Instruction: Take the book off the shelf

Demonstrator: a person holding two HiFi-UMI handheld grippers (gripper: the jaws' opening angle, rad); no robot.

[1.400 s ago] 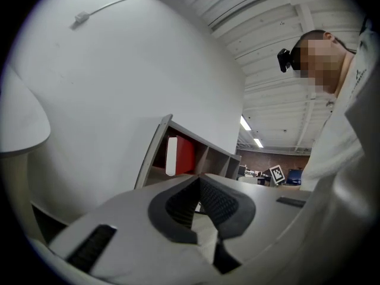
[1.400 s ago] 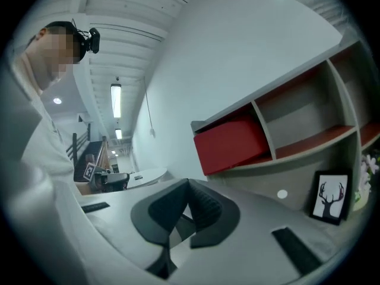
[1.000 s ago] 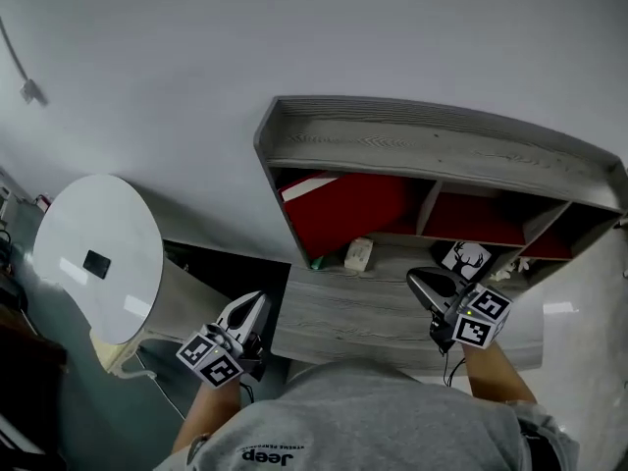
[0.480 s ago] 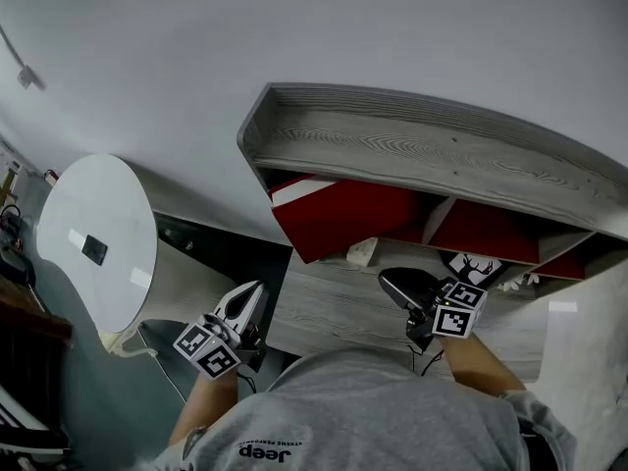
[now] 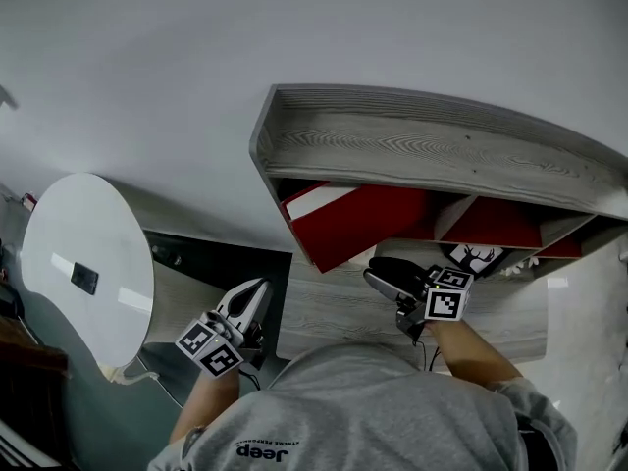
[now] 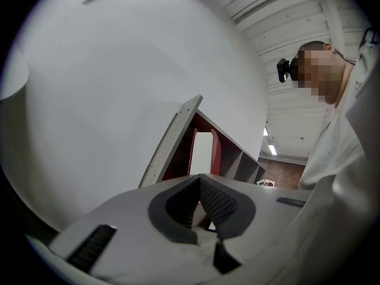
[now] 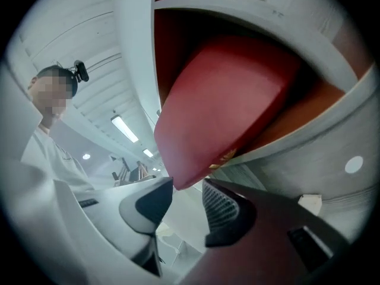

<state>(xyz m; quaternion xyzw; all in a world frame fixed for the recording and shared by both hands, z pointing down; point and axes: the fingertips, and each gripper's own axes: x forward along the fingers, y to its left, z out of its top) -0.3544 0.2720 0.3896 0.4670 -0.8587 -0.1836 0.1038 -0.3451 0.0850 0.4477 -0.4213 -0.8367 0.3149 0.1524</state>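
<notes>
Facing: white wall (image 5: 196, 67) | grey wood shelf (image 5: 442, 155) | round white table (image 5: 88, 229)

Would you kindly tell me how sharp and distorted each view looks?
Head view: evenly lit and sharp, though the shelf bows with the wide lens. Left gripper view: fisheye circle, dark corners. Right gripper view: the red book is soft, too near the lens.

Plain white wall (image 5: 147, 67) filling the back of the room, round white table (image 5: 88, 253) standing off to the left, grey wood-grain desk (image 5: 334, 312) beside it, dark floor (image 5: 49, 410) underneath, panelled white ceiling (image 6: 297, 10) overhead, long strip lights (image 7: 124, 128) glowing.
</notes>
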